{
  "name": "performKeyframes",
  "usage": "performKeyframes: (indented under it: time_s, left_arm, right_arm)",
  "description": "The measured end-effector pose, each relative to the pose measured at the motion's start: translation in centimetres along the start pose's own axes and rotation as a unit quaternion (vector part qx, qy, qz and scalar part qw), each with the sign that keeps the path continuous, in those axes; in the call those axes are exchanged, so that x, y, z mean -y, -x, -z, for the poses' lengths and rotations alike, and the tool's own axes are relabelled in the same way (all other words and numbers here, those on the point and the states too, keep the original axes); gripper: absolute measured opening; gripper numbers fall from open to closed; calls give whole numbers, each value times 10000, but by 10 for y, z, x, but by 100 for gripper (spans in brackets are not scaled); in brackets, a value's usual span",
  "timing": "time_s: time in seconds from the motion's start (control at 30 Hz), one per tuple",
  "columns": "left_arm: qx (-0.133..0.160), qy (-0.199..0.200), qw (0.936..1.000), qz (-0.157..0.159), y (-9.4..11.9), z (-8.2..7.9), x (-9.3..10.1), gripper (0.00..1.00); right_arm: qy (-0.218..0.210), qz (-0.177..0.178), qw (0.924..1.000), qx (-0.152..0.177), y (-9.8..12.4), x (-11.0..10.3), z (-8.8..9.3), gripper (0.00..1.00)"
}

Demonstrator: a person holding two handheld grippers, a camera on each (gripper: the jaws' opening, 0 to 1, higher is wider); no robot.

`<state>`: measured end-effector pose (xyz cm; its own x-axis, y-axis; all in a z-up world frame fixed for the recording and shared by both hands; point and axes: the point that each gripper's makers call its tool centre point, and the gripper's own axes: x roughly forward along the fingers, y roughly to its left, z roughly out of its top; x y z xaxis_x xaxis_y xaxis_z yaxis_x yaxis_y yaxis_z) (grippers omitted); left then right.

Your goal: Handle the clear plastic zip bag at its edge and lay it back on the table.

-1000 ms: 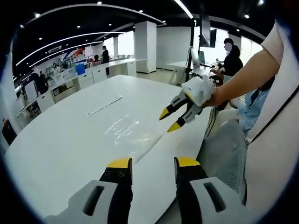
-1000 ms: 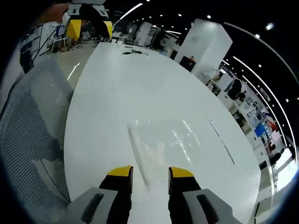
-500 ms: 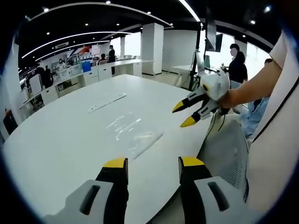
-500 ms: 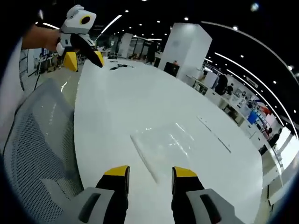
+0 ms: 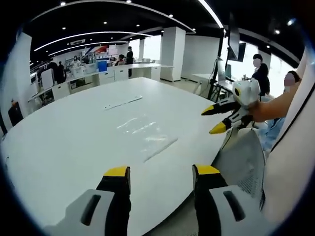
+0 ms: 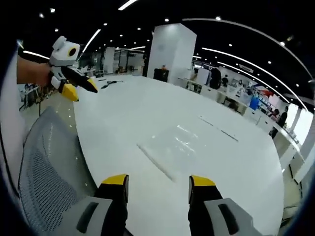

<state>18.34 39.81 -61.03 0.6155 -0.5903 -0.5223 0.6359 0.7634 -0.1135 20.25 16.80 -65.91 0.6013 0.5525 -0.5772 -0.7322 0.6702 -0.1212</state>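
The clear plastic zip bag lies flat on the white table, its zip edge toward the near rim. Nothing touches it. My left gripper hangs open over the table's near edge, well short of the bag. In the left gripper view my right gripper is held in a hand at the right, off the table's side, jaws apart and empty. The bag also lies ahead of my open right gripper. The left gripper shows at the upper left of that view, open.
A grey mesh chair back stands by the table's edge, and again as the chair at the right. A thin strip lies further along the table. Desks, columns and people stand in the office beyond.
Both grippers have drawn back and apart from the bag, which lies still on the table. Both stay open.
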Motion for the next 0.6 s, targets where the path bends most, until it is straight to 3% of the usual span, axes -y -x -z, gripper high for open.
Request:
performKeyframes:
  time_s: [0.6]
  left_arm:
    - [63, 431, 9990, -119, 0, 27, 5, 54]
  right_arm:
    - [-866, 186, 9960, 117, 16, -13, 7, 61]
